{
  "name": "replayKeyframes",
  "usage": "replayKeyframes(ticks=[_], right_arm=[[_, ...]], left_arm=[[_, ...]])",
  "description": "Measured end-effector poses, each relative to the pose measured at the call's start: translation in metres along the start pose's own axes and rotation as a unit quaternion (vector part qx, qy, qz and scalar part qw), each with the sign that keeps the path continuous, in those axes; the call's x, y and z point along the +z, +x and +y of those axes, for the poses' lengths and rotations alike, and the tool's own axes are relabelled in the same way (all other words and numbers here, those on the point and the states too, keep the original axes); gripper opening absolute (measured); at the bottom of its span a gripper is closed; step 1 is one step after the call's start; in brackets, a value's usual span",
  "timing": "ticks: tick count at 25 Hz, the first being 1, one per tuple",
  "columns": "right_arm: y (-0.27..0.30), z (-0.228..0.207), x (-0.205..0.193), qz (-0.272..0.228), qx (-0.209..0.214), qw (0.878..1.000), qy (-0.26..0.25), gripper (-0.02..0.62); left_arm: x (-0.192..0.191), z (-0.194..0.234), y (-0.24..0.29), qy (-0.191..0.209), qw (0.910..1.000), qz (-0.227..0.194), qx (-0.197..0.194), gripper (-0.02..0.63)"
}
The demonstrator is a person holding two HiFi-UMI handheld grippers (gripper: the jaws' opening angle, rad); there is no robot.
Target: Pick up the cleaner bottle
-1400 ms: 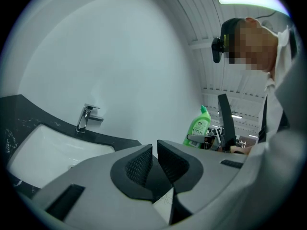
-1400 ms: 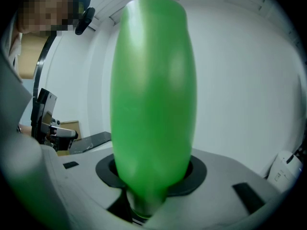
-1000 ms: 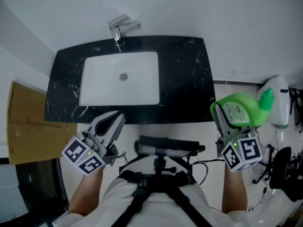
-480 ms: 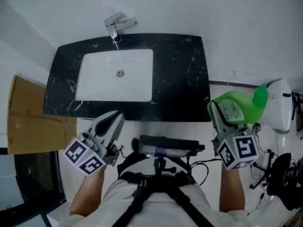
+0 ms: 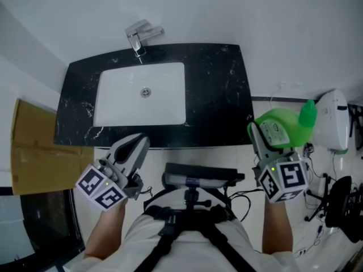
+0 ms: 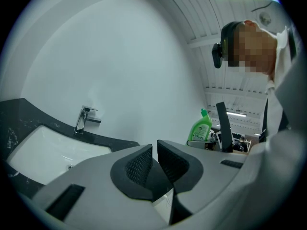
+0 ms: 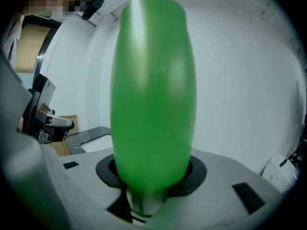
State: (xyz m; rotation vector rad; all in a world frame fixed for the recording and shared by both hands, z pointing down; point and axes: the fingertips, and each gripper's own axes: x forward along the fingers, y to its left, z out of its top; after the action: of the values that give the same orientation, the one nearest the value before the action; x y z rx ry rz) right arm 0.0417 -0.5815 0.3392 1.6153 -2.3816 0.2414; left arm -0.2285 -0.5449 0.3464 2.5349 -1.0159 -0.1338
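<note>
The black marble counter [image 5: 224, 95] spans the far side, its white sink basin [image 5: 122, 103] set toward the left. Off the counter's right end, on the near side, the green cleaner bottle [image 5: 282, 122] is clear of every surface, clamped by its body between the partly closed jaws of the right gripper [image 5: 271, 143]. The left gripper [image 5: 138, 144] hangs near the counter's front edge, jaws drawn together on nothing. A chrome faucet [image 5: 139, 37] stands behind the basin.

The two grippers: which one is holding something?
The right gripper: its jaws are clamped on the green cleaner bottle. The left gripper has its jaws close together, with nothing between them.
</note>
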Motion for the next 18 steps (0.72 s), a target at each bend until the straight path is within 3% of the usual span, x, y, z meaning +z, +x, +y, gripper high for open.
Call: replayKeyframes(ticks=[18], right_arm=[[0.012,0.039,0.017,-0.012,-0.002,1.0,-0.015,0.172]], left_arm=[[0.008,0.018,-0.025,-0.001,0.9999,-0.004,-0.014,0.031]])
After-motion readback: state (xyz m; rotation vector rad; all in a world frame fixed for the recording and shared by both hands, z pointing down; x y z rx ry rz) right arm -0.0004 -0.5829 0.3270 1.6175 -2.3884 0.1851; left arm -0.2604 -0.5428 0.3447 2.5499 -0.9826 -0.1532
